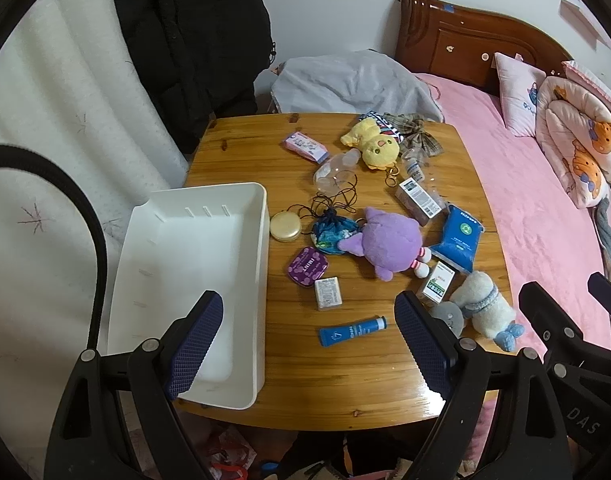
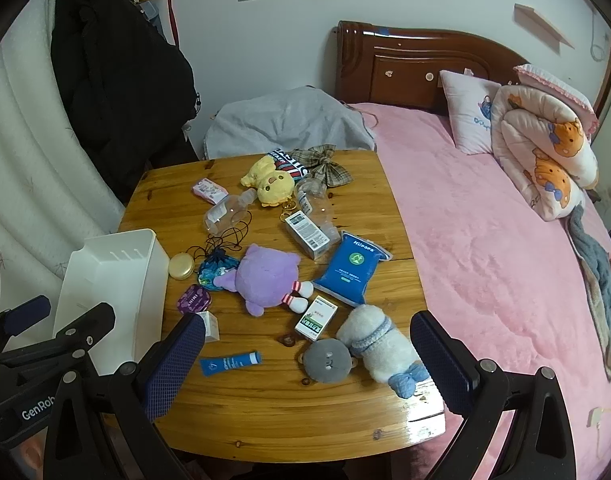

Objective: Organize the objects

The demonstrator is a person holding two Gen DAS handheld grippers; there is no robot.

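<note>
A white bin (image 1: 193, 280) (image 2: 109, 300) stands empty at the wooden table's (image 1: 325, 384) left side. To its right lie scattered items: a purple plush (image 1: 385, 244) (image 2: 265, 276), a yellow plush (image 1: 375, 142) (image 2: 271, 184), a white and grey plush (image 1: 481, 308) (image 2: 369, 344), a blue tube (image 1: 351, 331) (image 2: 230, 362), a blue wipes pack (image 1: 459, 236) (image 2: 351, 270), a purple tin (image 1: 308, 267) and small boxes. My left gripper (image 1: 307, 344) hovers open above the near edge, between bin and tube. My right gripper (image 2: 309, 364) is open above the near plush.
A pink bed (image 2: 485, 240) with a pillow and folded quilt (image 2: 545, 148) runs along the table's right side. A grey cloth (image 1: 353, 84) lies behind the table, and a black coat (image 1: 185, 40) hangs at the back left. Bare wood (image 2: 285, 412) shows near the front edge.
</note>
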